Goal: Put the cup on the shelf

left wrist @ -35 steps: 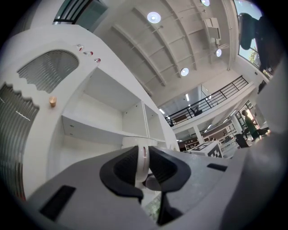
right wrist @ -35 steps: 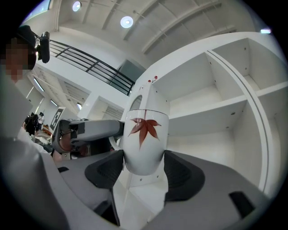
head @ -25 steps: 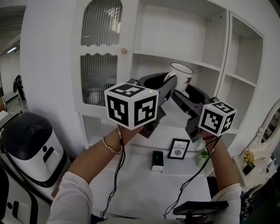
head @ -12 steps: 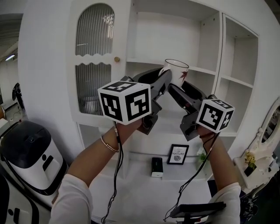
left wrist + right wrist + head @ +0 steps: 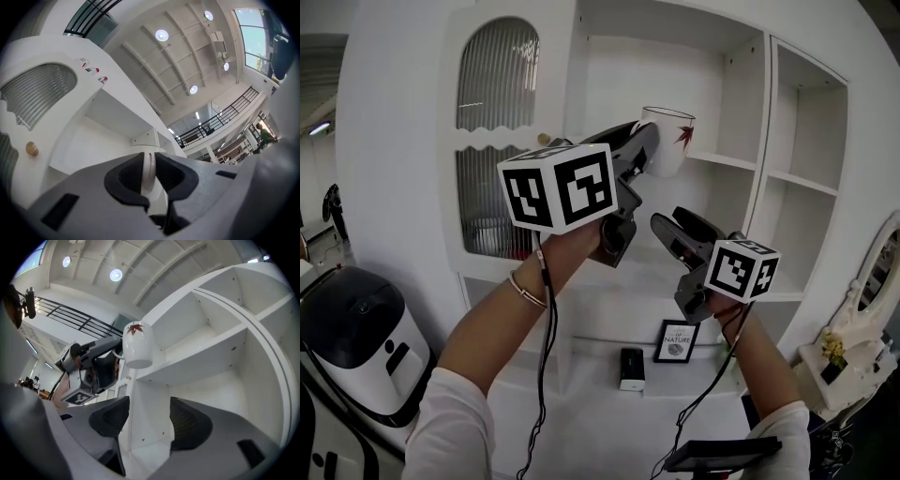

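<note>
A white cup (image 5: 667, 141) with a red leaf mark hangs in the air at the front edge of the upper shelf (image 5: 724, 161) of the white cabinet. My left gripper (image 5: 643, 157) is raised and shut on it. In the left gripper view the thin white wall of the cup (image 5: 148, 165) sits pinched between the jaws of that left gripper (image 5: 148, 180). The right gripper view shows the cup (image 5: 138, 346) from below, beside the shelf (image 5: 201, 355). My right gripper (image 5: 667, 231) is lower, under the cup, open and holding nothing; in its own view the right gripper (image 5: 149, 420) has only shelf wall between its jaws.
A ribbed glass cabinet door (image 5: 492, 141) stands left of the shelves. On the lower ledge are a framed picture (image 5: 676, 340) and a small black box (image 5: 627, 367). A black and white appliance (image 5: 356, 342) is at lower left, and an ornate white frame (image 5: 870, 309) at right.
My left gripper has lifted the cup up to the level of the upper shelf. My right gripper, which was beside the cup, has dropped lower and away from it.
</note>
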A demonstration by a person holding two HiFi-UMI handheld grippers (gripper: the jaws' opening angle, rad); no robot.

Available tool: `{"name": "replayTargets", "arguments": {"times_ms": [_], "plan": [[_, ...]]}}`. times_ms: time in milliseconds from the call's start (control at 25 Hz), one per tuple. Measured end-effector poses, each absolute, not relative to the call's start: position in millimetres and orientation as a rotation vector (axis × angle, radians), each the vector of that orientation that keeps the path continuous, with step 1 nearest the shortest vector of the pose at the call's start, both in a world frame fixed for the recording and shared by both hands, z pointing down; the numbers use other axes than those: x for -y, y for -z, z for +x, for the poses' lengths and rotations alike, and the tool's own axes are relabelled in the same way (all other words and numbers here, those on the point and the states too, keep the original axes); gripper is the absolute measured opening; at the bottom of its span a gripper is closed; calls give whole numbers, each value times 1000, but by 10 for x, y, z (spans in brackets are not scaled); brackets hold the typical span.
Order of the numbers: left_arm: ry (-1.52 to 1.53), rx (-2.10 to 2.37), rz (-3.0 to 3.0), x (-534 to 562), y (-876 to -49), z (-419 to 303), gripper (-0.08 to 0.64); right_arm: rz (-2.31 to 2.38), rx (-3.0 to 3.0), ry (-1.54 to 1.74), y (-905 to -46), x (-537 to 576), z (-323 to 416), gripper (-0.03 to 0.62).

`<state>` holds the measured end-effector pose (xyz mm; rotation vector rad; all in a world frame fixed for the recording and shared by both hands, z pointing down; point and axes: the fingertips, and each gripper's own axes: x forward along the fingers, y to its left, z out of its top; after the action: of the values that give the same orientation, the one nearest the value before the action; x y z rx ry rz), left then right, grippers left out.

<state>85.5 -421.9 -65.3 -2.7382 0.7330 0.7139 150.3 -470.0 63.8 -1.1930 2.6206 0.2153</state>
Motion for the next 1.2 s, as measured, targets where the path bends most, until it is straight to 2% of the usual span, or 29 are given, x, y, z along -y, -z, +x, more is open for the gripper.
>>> {"name": "replayTargets", "arguments": {"times_ms": [640, 1200], "plan": [[-710, -841, -2672, 4489, 1399, 936, 66, -1343, -2570, -73, -987, 5103, 1851, 164], [-629, -832, -2804, 4961, 1652, 1286, 66, -1468, -2583, -129, -1165, 5336, 2094, 74]]}}
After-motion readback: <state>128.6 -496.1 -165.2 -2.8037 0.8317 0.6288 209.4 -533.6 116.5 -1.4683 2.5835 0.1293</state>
